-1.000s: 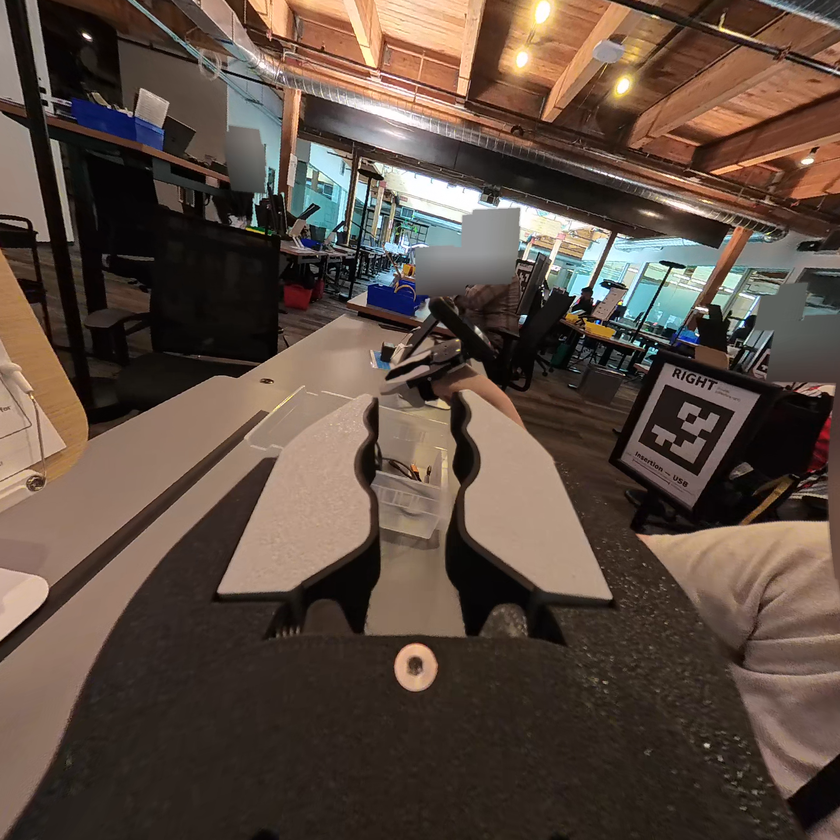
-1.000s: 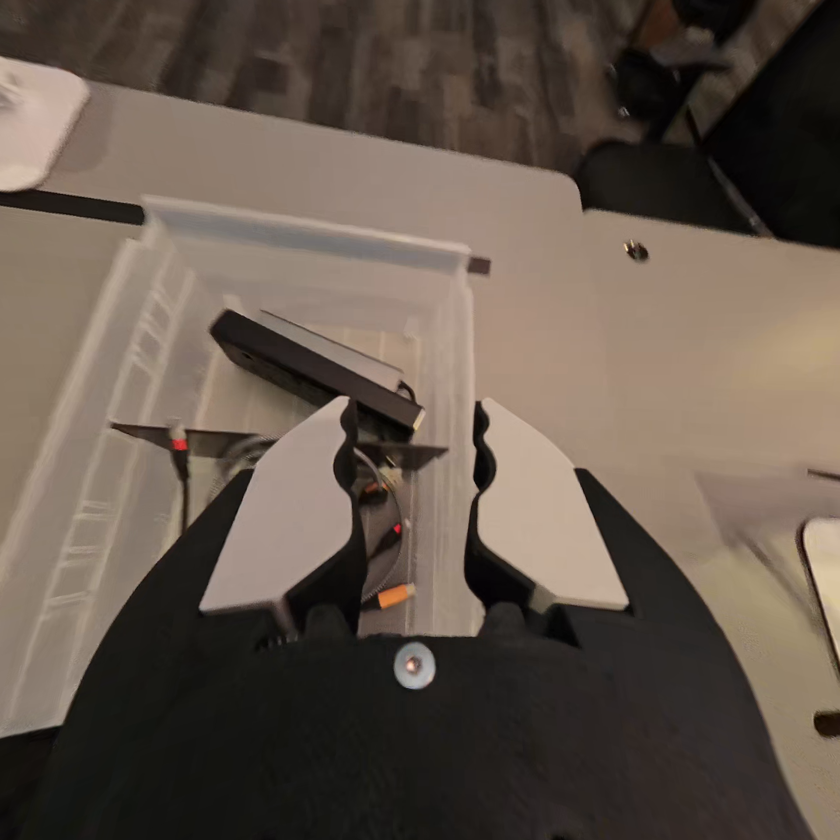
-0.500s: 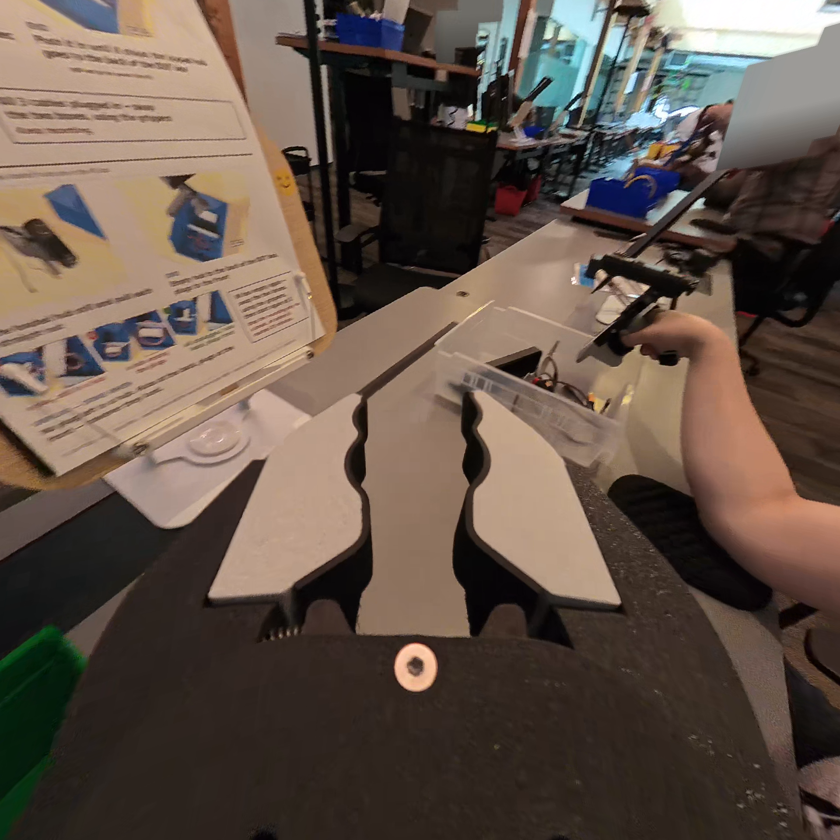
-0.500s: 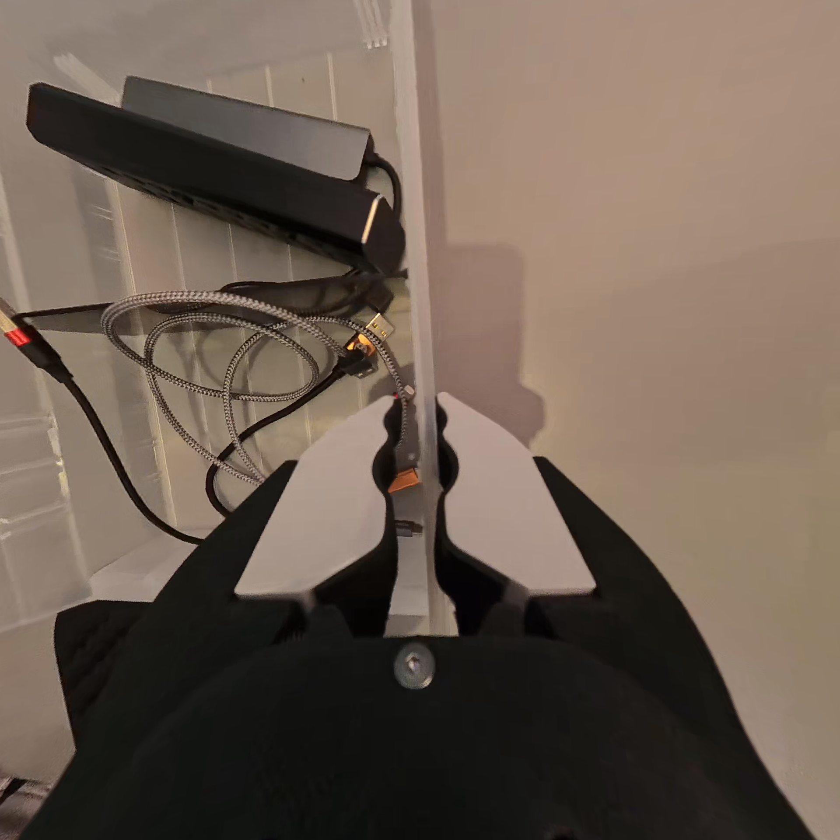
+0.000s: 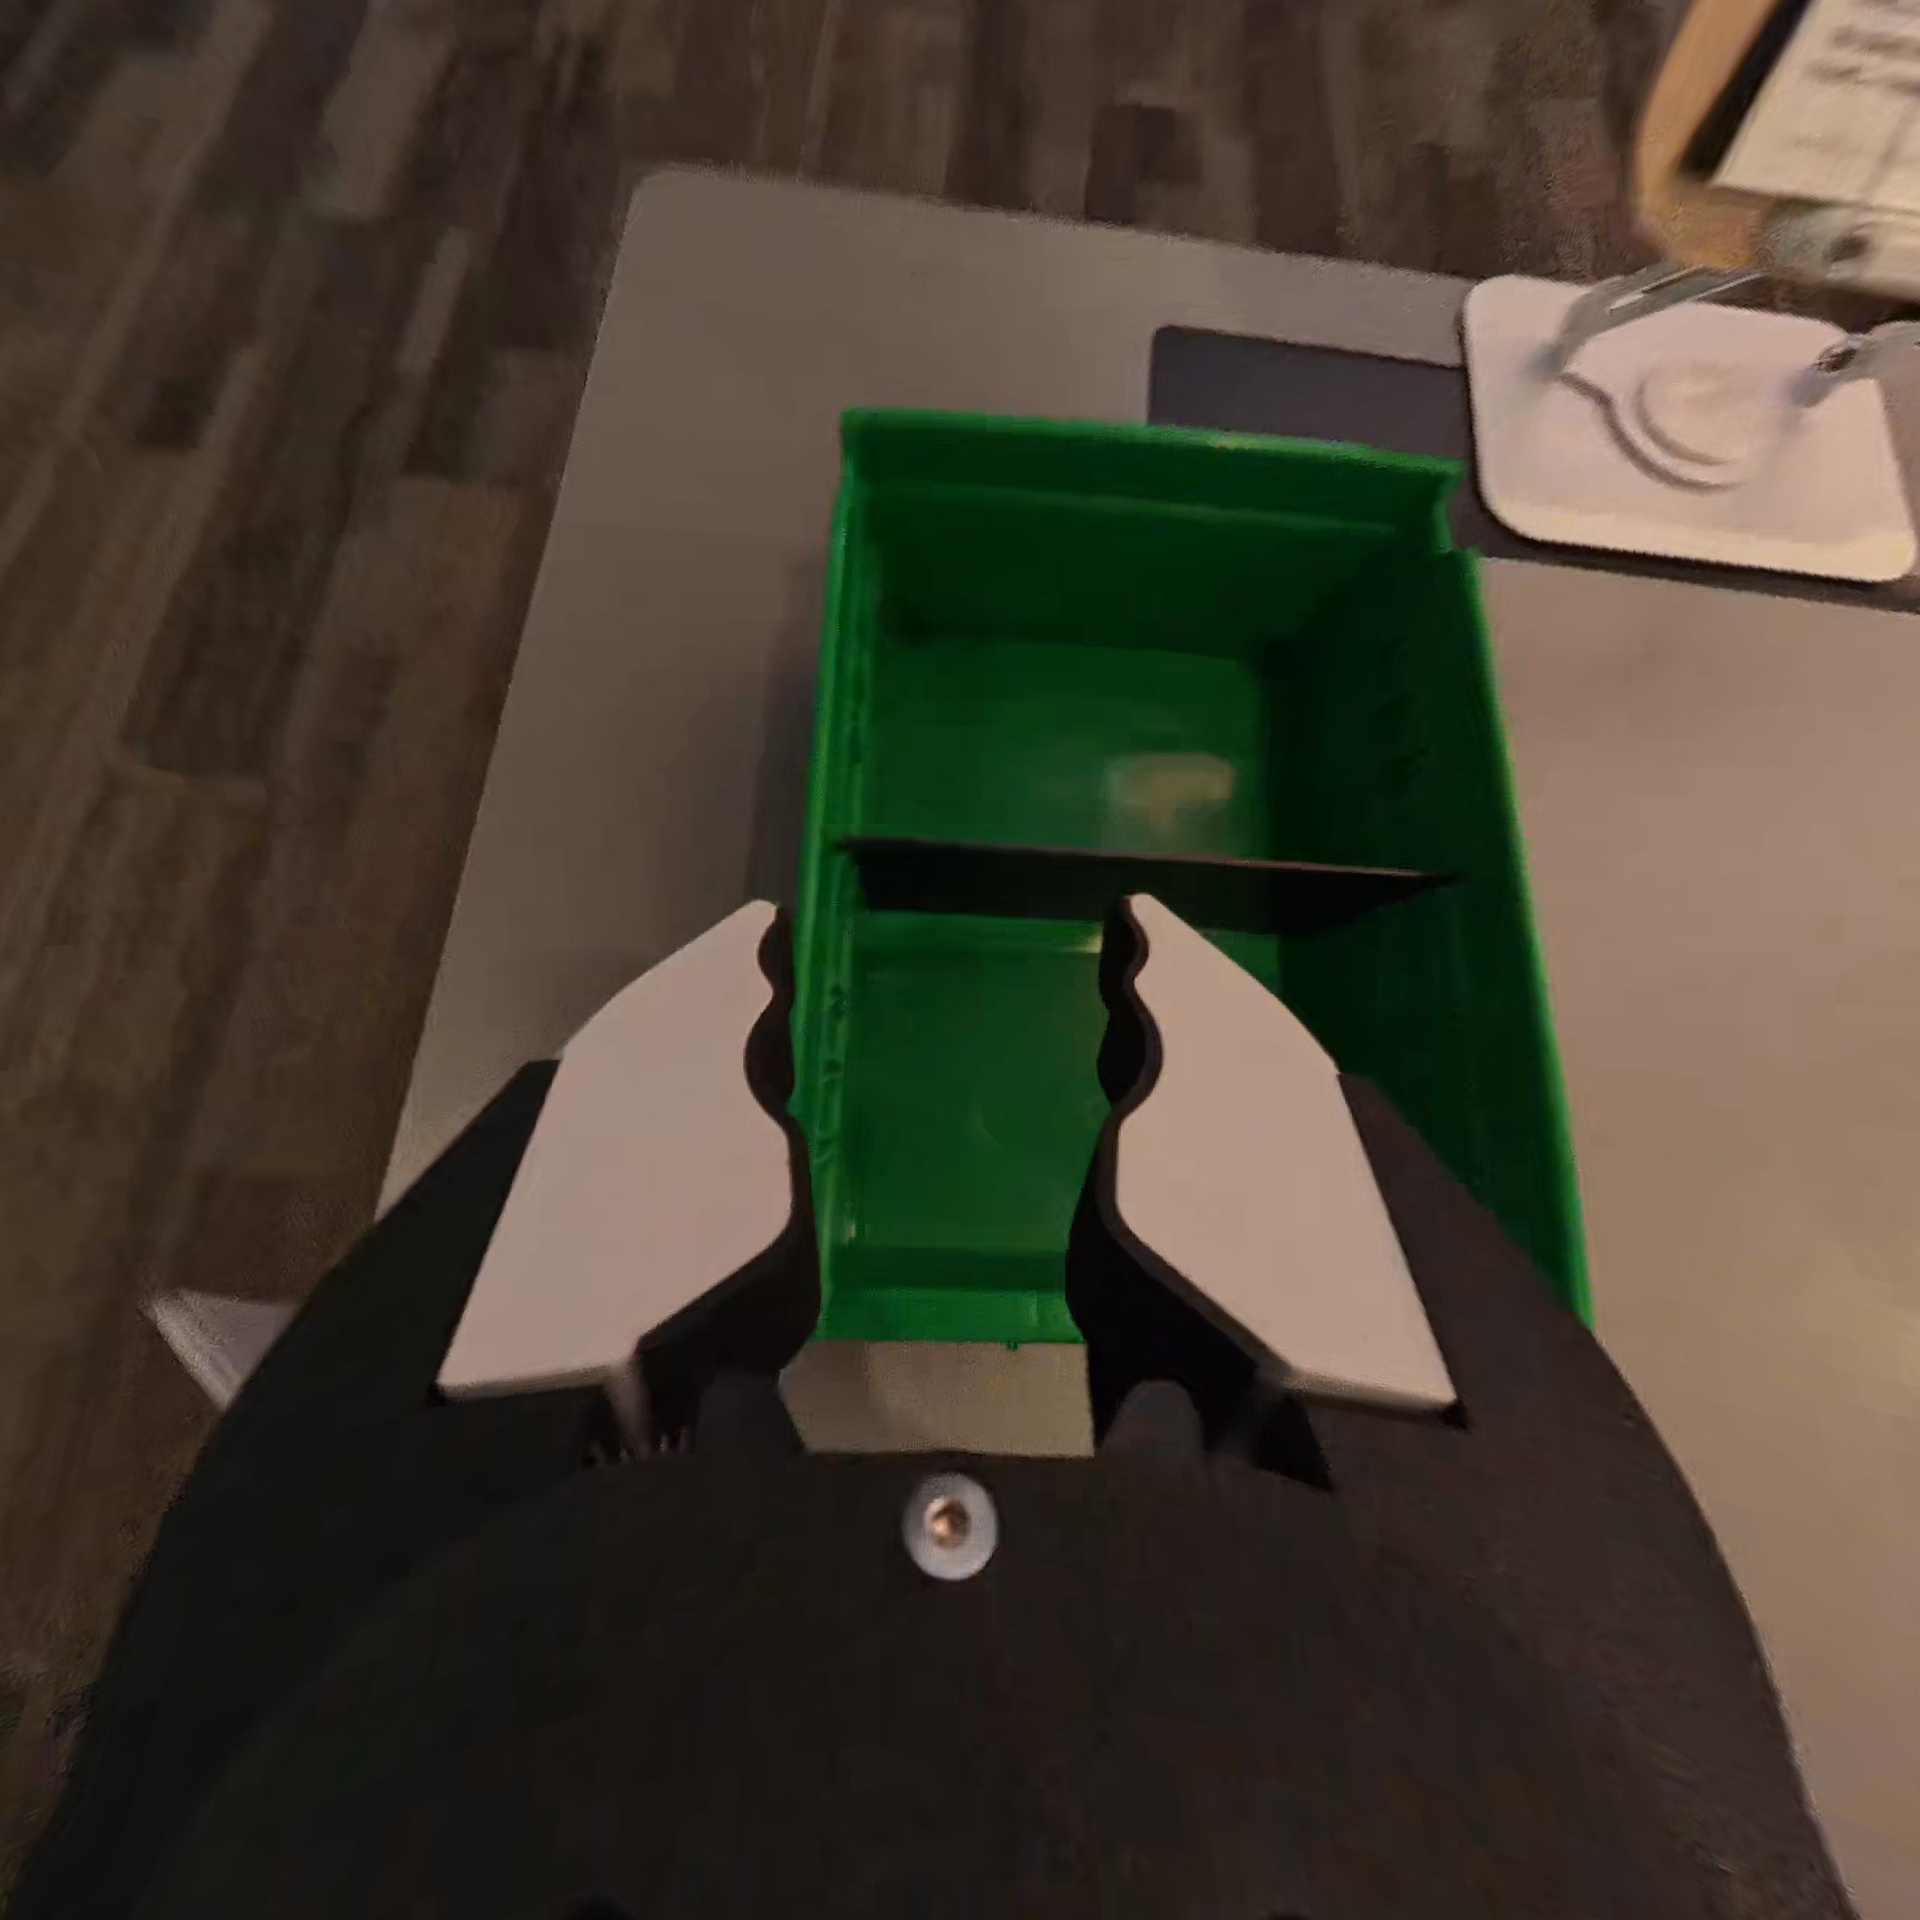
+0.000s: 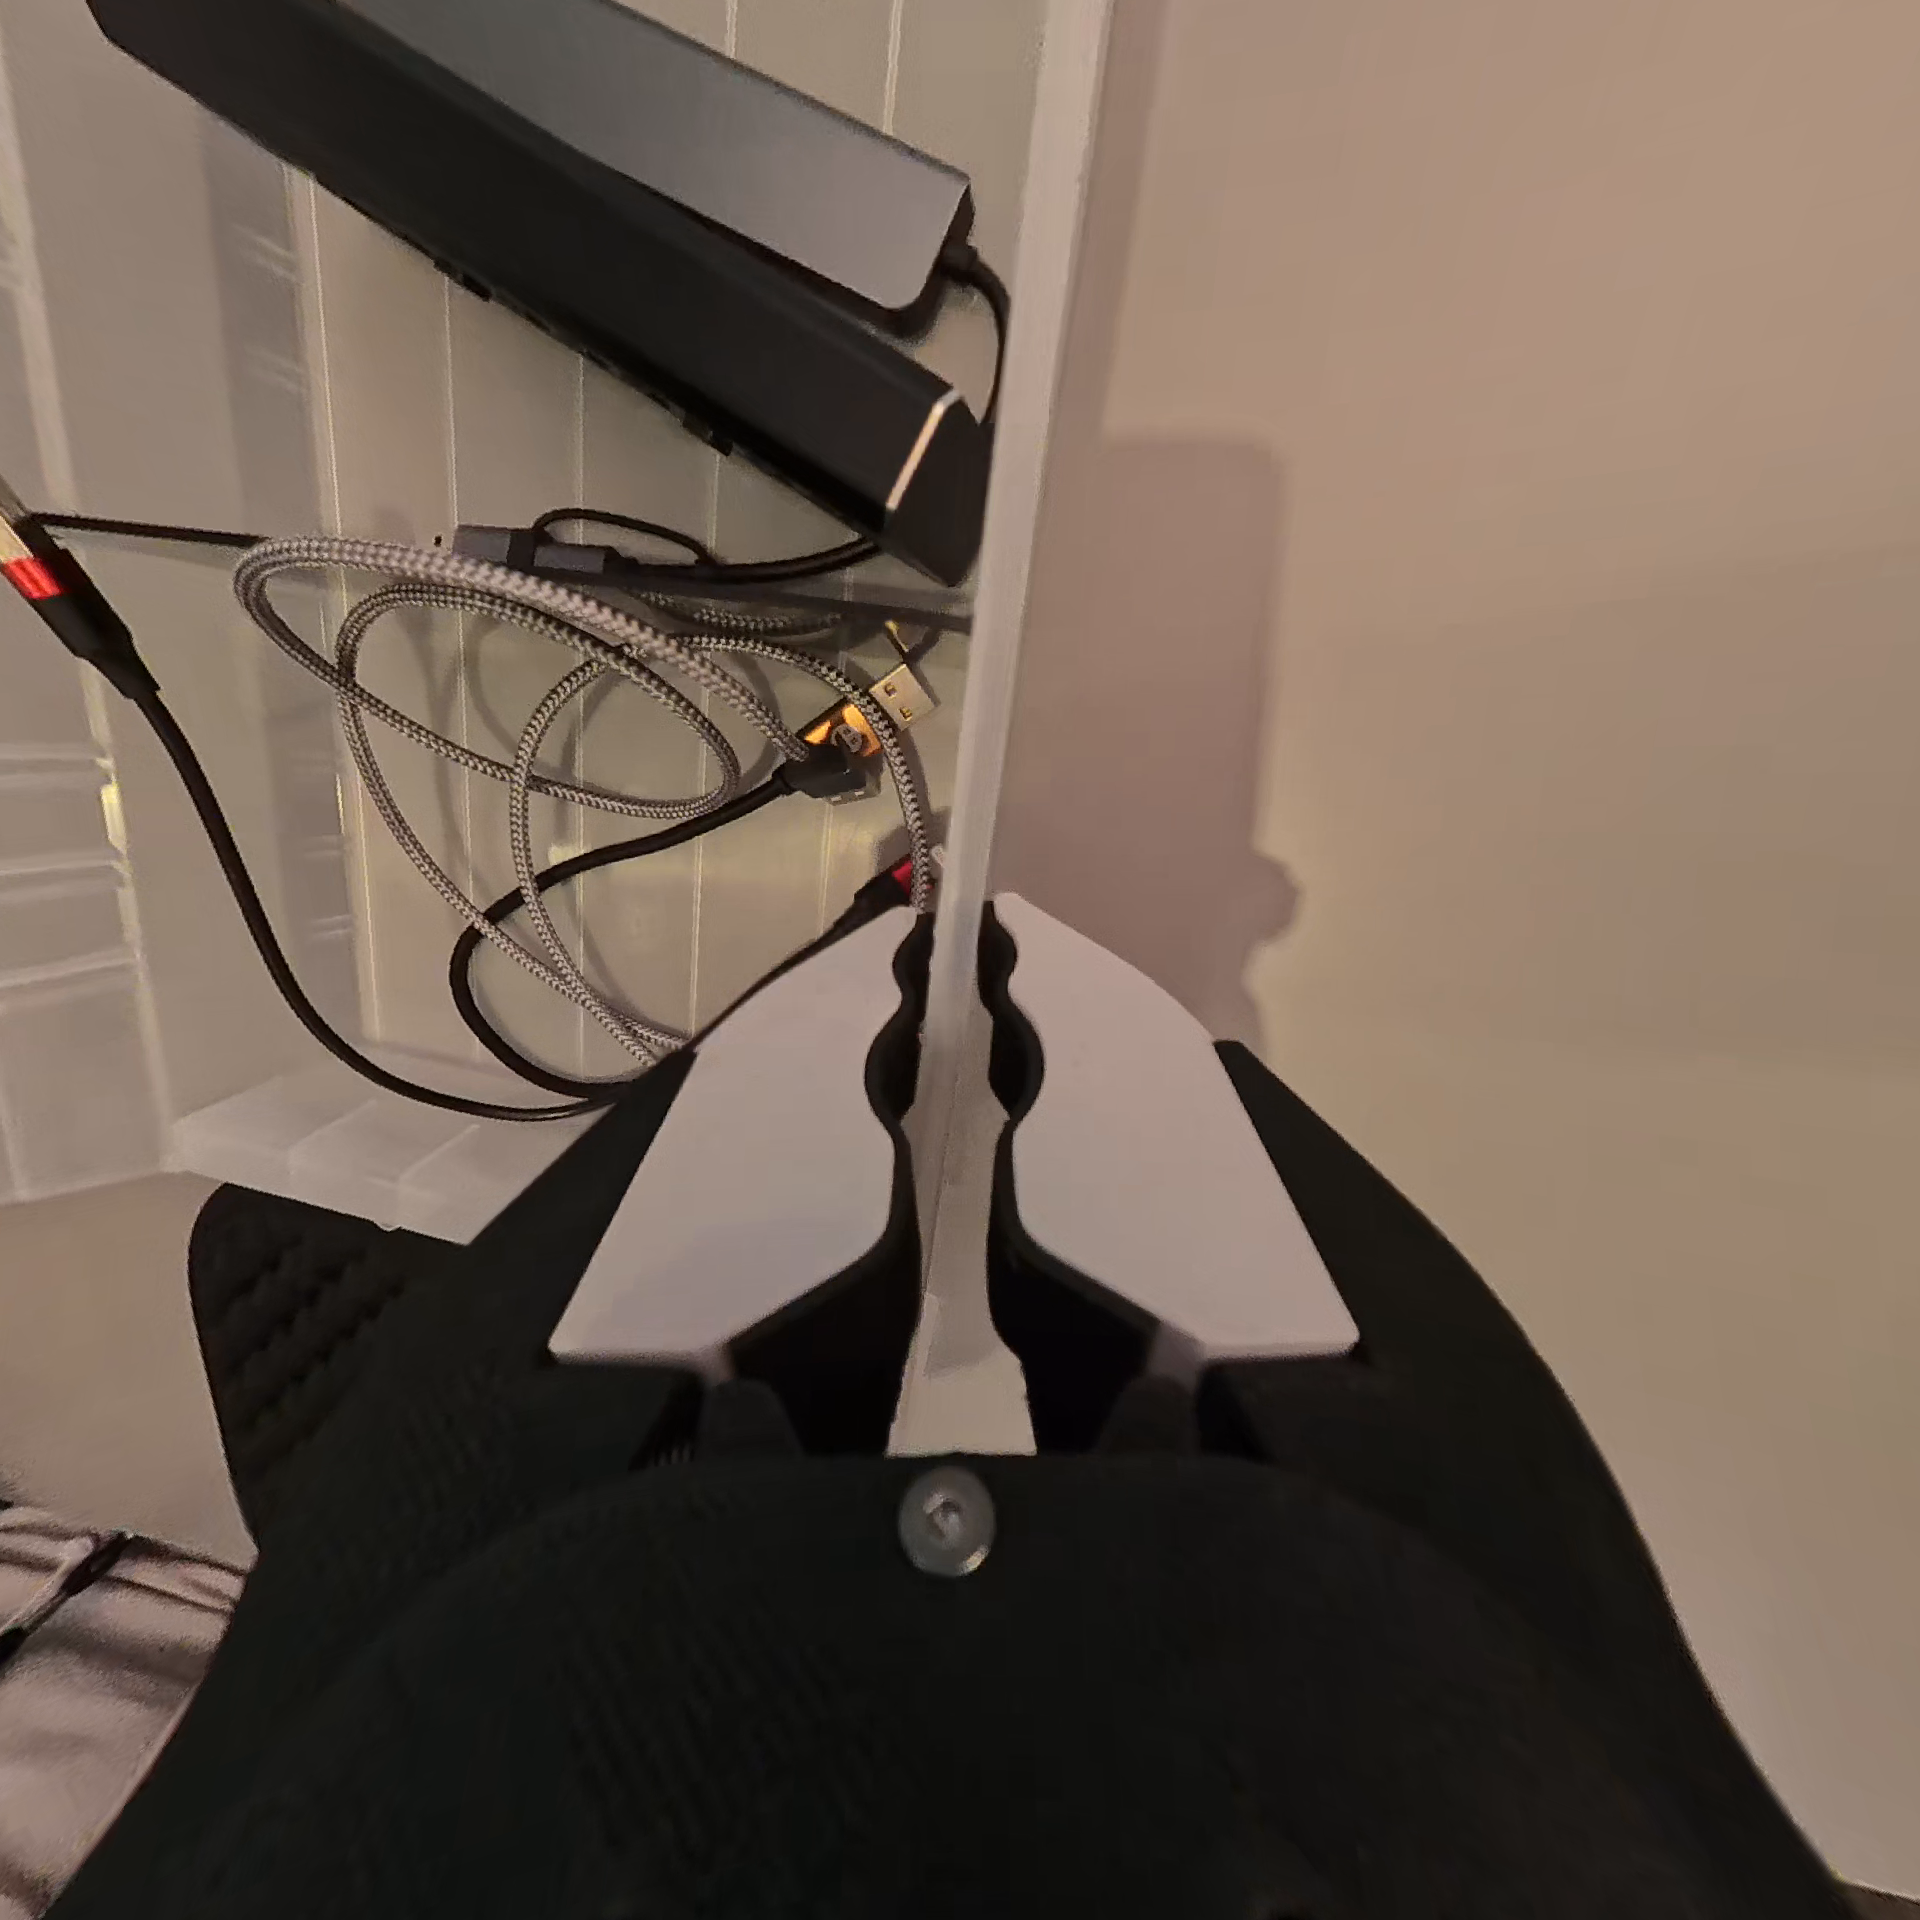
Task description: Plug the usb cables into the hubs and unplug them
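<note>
Since half a second ago the left gripper [image 5: 951, 914] has swung down from looking across the room to looking onto a green bin [image 5: 1496, 935] on the grey table [image 5: 1683, 1143], and the right gripper [image 6: 954, 920] has closed a little tighter on the wall of the clear bin [image 6: 1013, 520].

The left gripper's fingers are spread wide with nothing between them; they straddle the bin's near left wall, one finger [image 5: 644, 1153] outside it and the other over the near compartment. A black divider [image 5: 1143, 878] splits the bin in two. Beyond its far right corner sits a white stand base [image 5: 1662, 457].

The right gripper pinches the clear bin's thin right wall between its fingers. Inside, just past the fingertips, lie coiled usb cables [image 6: 499, 665], grey braided and black, with a gold plug [image 6: 883, 707] near the wall. Farther in, two dark hubs [image 6: 623, 281] lie side by side at a slant, one end against the same wall.
</note>
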`<state>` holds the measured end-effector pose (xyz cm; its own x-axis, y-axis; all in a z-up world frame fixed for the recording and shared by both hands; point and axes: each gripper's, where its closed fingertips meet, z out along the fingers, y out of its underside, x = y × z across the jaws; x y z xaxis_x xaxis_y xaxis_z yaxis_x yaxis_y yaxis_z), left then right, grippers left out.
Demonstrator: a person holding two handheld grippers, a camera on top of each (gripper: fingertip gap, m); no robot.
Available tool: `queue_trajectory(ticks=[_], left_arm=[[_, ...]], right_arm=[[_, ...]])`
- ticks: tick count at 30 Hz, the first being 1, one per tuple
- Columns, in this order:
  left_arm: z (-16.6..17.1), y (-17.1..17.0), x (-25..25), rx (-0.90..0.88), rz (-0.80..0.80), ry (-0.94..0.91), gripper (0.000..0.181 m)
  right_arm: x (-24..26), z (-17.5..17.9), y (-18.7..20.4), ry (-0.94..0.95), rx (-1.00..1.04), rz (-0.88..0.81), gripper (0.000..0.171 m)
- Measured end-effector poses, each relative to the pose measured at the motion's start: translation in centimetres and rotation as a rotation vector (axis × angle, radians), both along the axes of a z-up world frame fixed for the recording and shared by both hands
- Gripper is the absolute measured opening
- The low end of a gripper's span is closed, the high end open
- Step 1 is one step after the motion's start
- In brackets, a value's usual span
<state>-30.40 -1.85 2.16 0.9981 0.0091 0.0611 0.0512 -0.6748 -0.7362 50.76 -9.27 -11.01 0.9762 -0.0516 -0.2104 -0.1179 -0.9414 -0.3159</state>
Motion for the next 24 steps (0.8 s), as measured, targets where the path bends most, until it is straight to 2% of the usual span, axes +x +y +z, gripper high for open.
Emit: queue_trajectory(ticks=[4, 10, 12, 15, 17, 24], left_arm=[[-5.1, -0.8, -3.2, -0.182, 0.068, -0.117, 0.058], [-11.1, -0.4, -3.1, -0.41, 0.005, -0.222, 0.057], [-12.5, -0.6, -3.0, -0.479, -0.011, -0.222, 0.047], [-13.6, -0.9, -1.9, -0.557, -0.058, -0.27, 0.017], [-13.9, -1.0, -2.2, -0.584, -0.053, -0.201, 0.009], [-14.0, -1.8, 1.9, -0.716, -0.231, -0.031, 0.01]], right_arm=[[-0.6, 0.0, -0.2, -0.029, -0.028, 0.03, 0.009], [-1.8, -0.1, -0.2, -0.1, -0.088, 0.094, 0.008], [-2.4, -0.1, 0.0, -0.108, -0.104, 0.102, 0.008], [-3.4, -0.1, 0.5, -0.106, -0.104, 0.123, 0.008], [-4.1, -0.1, 0.7, -0.108, -0.108, 0.143, 0.008], [-7.4, -0.1, 1.9, -0.123, -0.152, 0.226, 0.008]])
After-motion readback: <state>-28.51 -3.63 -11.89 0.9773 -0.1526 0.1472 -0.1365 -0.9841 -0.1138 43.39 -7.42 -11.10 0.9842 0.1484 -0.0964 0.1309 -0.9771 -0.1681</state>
